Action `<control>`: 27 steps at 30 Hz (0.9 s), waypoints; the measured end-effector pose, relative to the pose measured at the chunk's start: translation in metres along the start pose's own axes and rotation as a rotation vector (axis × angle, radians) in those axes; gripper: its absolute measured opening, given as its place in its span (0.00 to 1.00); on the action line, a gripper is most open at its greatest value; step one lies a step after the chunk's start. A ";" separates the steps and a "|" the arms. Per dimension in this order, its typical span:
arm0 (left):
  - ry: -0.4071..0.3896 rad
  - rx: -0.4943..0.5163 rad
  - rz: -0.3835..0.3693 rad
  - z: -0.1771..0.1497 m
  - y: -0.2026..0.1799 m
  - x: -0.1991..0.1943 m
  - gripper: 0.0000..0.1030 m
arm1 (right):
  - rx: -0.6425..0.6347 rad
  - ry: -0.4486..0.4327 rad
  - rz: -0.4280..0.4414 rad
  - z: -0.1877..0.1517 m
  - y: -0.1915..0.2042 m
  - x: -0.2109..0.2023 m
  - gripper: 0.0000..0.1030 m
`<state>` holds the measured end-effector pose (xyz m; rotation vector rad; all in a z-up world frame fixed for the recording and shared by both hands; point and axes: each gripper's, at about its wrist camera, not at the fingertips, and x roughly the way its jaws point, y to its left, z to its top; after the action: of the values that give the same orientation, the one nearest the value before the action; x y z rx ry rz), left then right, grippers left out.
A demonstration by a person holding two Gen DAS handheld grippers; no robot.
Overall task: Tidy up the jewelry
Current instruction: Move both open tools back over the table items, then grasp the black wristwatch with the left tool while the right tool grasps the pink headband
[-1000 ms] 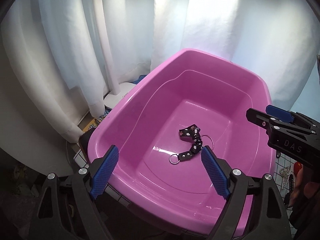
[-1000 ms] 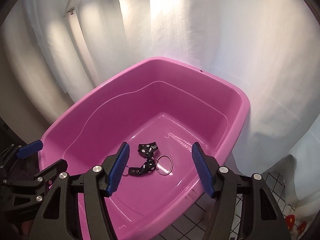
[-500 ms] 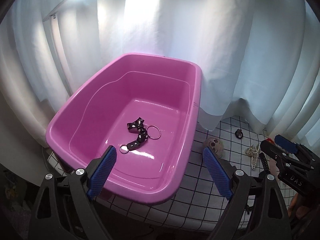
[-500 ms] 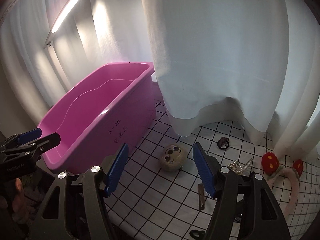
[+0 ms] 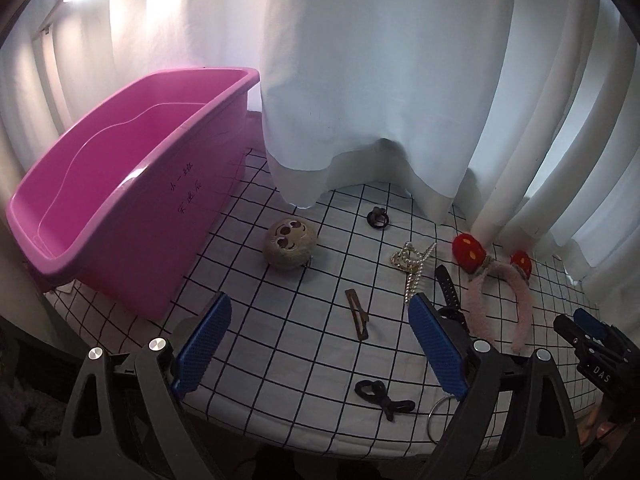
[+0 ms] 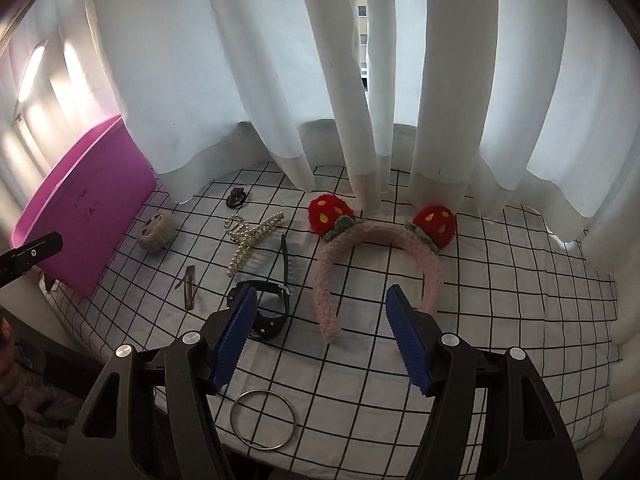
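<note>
A pink tub (image 5: pixel 120 184) stands at the left of the checked cloth; it also shows in the right wrist view (image 6: pixel 80 200). On the cloth lie a round plush face (image 5: pixel 291 249), a pearl hair claw (image 6: pixel 250 236), a brown hair clip (image 5: pixel 357 316), a dark hair tie (image 5: pixel 384 398), a black watch (image 6: pixel 272 308), a silver bangle (image 6: pixel 263 419) and a pink headband with red strawberries (image 6: pixel 380 248). My left gripper (image 5: pixel 320 344) is open and empty above the cloth. My right gripper (image 6: pixel 320 336) is open and empty, just in front of the headband and the watch.
White curtains (image 6: pixel 360 80) hang along the back and drape onto the cloth. A small dark ring-shaped hair tie (image 5: pixel 377 217) lies near the curtain hem. The table's front edge runs just under both grippers.
Both grippers have swung right, away from over the pink tub, to the cloth with the loose items. Both stay open and empty.
</note>
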<state>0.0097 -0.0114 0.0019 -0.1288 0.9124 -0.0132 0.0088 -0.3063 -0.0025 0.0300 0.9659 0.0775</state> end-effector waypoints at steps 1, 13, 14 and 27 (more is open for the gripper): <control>0.006 -0.005 0.004 -0.006 -0.011 0.005 0.86 | -0.006 0.004 0.000 -0.001 -0.011 0.003 0.62; 0.067 -0.066 0.089 -0.059 -0.099 0.049 0.86 | -0.096 0.061 0.072 0.004 -0.090 0.049 0.62; 0.069 -0.071 0.089 -0.060 -0.102 0.052 0.86 | -0.095 0.061 0.079 0.005 -0.093 0.052 0.62; 0.117 -0.102 0.159 -0.061 -0.133 0.111 0.86 | -0.085 0.087 0.079 0.009 -0.110 0.105 0.62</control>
<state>0.0358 -0.1575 -0.1070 -0.1510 1.0385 0.1745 0.0816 -0.4078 -0.0900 -0.0139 1.0477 0.1942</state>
